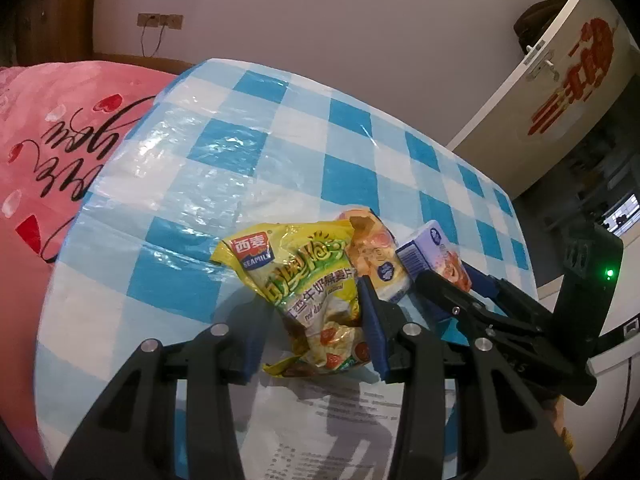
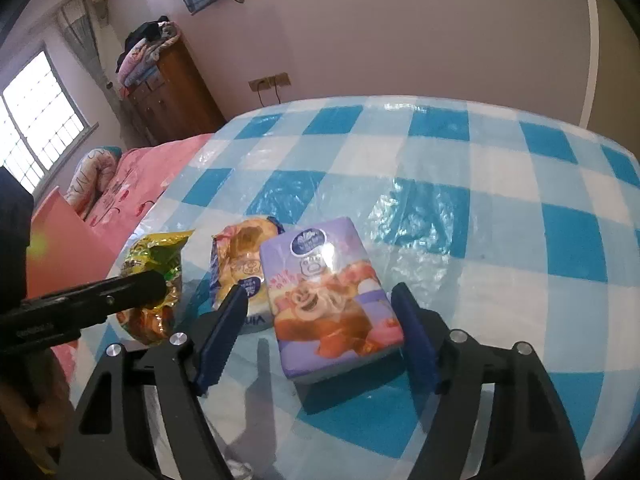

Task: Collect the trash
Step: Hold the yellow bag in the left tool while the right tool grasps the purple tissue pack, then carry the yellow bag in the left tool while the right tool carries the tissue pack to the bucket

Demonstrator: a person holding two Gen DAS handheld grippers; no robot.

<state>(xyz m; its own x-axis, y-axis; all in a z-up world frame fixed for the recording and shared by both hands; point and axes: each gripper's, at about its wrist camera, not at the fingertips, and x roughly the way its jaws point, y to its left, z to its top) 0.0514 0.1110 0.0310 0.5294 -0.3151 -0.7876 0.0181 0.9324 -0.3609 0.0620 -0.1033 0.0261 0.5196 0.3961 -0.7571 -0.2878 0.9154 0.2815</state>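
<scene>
A crumpled yellow snack bag (image 1: 304, 280) sits near the front edge of the blue-and-white checked table (image 1: 280, 140), and my left gripper (image 1: 312, 320) is shut on it. An orange bread wrapper (image 1: 372, 248) lies just right of the bag. In the right wrist view a purple tissue pack (image 2: 324, 296) lies between the fingers of my right gripper (image 2: 320, 290). That gripper is open: the left pad stands apart from the pack and the right pad is close beside it. The bread wrapper (image 2: 240, 256) and the yellow bag (image 2: 156, 264) lie to the pack's left, with a left gripper finger (image 2: 120, 294) across the bag.
A printed paper sheet (image 1: 340, 412) lies on the table under my left gripper. Pink bedding (image 2: 132, 184) borders the table's left side. A wooden cabinet (image 2: 172, 92) and a window (image 2: 36, 128) are beyond it, and a white door (image 1: 560, 92) is to the right.
</scene>
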